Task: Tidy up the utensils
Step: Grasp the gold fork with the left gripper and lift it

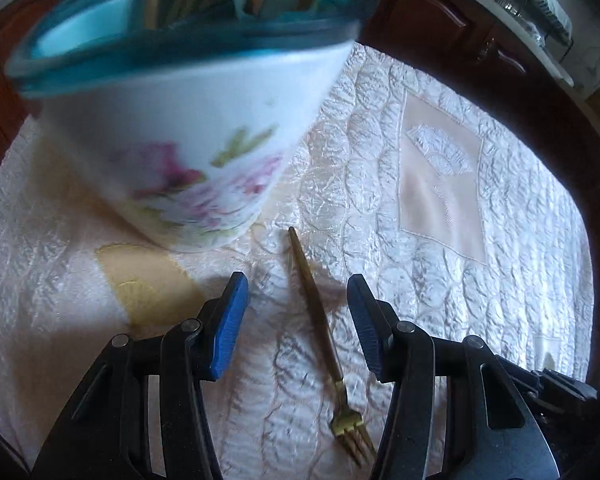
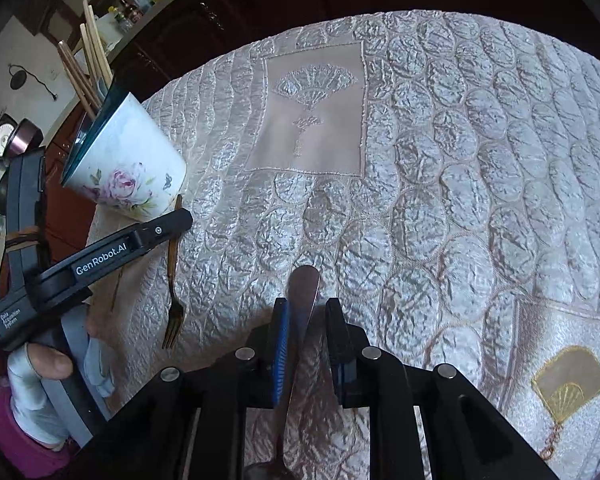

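While the left gripper [image 1: 296, 320] hangs spread over the brass fork [image 1: 324, 344] lying flat on the quilted tablecloth [image 1: 440, 240], pads not touching it, the floral cup [image 2: 128, 168] holding chopsticks [image 2: 88, 68] stands just beyond, the likely destination. The right gripper [image 2: 306, 332] pinches 1 metal spoon [image 2: 304, 300] by its handle, presumably for carrying.
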`<action>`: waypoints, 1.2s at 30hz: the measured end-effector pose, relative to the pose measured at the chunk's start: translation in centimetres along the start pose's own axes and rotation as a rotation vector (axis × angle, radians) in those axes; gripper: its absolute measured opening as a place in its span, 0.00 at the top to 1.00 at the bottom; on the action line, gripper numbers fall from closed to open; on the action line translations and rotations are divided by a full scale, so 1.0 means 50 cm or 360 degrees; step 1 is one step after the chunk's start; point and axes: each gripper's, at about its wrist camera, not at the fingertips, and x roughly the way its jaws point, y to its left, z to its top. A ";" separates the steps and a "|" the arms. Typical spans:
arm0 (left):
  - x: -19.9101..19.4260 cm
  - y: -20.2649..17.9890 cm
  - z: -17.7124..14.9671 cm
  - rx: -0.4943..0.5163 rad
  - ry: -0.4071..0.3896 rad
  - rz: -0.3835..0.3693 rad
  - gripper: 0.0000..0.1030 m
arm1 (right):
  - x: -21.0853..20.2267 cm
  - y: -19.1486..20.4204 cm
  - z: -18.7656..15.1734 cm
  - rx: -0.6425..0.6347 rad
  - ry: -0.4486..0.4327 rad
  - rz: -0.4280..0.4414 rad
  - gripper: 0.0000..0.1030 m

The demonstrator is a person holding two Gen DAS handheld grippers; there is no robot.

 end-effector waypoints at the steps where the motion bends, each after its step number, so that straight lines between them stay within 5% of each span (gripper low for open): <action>1: 0.002 -0.004 0.000 0.0015 -0.0015 0.0005 0.61 | 0.005 -0.001 0.003 0.0007 -0.0004 0.0014 0.84; 4: 0.010 -0.006 0.001 0.0052 -0.0001 -0.0020 0.89 | 0.014 0.004 0.007 0.0013 -0.0029 0.0050 0.88; 11: -0.025 0.056 -0.037 0.0097 0.0180 -0.0245 0.94 | 0.020 0.067 -0.020 -0.0079 0.0008 0.0105 0.94; 21: -0.064 0.078 -0.094 0.0290 0.0283 -0.0217 0.92 | 0.055 0.078 -0.032 -0.0109 0.0119 0.0124 0.91; 26: -0.057 0.058 -0.081 0.0402 0.0313 -0.0203 0.78 | 0.073 0.090 -0.021 -0.0143 0.0140 0.0130 0.89; 30: -0.055 0.032 -0.083 0.0502 0.0306 -0.0165 0.67 | 0.085 0.101 -0.014 -0.0164 0.0164 0.0176 0.75; 36: -0.055 0.042 -0.083 0.0514 0.0309 -0.0206 0.67 | 0.088 0.128 -0.020 -0.0315 0.0161 0.0070 0.82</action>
